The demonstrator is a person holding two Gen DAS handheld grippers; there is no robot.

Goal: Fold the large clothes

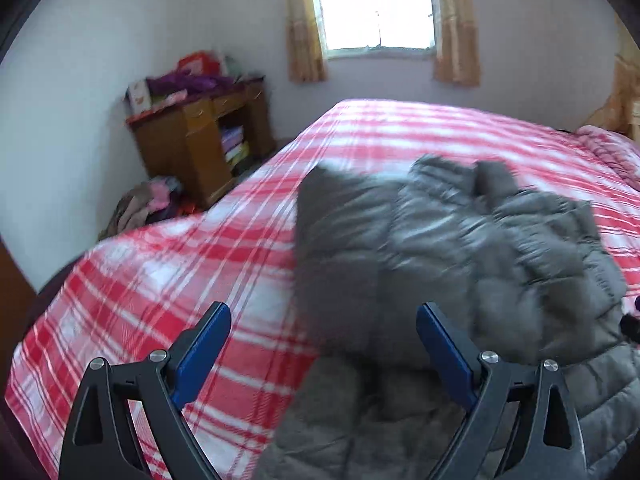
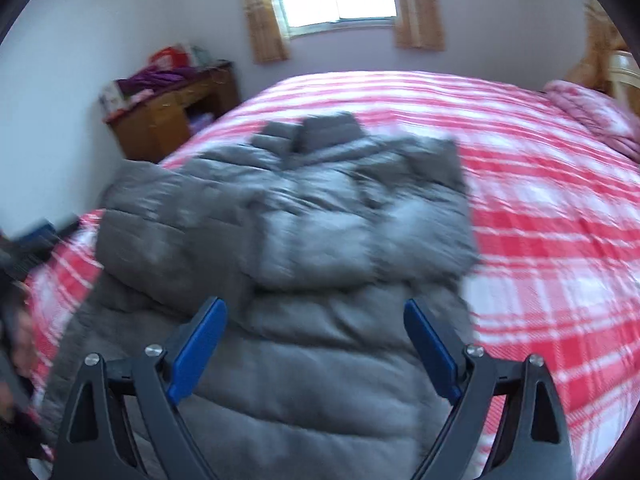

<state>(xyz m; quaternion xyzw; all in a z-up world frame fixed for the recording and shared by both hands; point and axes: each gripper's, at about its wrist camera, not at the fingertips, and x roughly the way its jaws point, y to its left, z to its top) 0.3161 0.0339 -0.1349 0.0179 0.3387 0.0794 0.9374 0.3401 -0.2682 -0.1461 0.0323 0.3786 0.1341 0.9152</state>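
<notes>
A grey quilted puffer jacket (image 1: 460,248) lies on a bed with a red and white checked cover (image 1: 160,280). Its sleeves are folded in over the body and the collar points toward the window. My left gripper (image 1: 324,312) hangs open above the jacket's left edge, with nothing between its blue pads. In the right wrist view the jacket (image 2: 304,232) fills the middle, and my right gripper (image 2: 316,308) stands open above its lower body, holding nothing. Both views are blurred.
A wooden desk (image 1: 200,136) piled with bags and clothes stands by the far left wall, with a heap of clothes (image 1: 148,204) on the floor beside it. A curtained window (image 1: 376,4) is behind the bed. A pink quilt (image 2: 596,116) lies at the bed's far right.
</notes>
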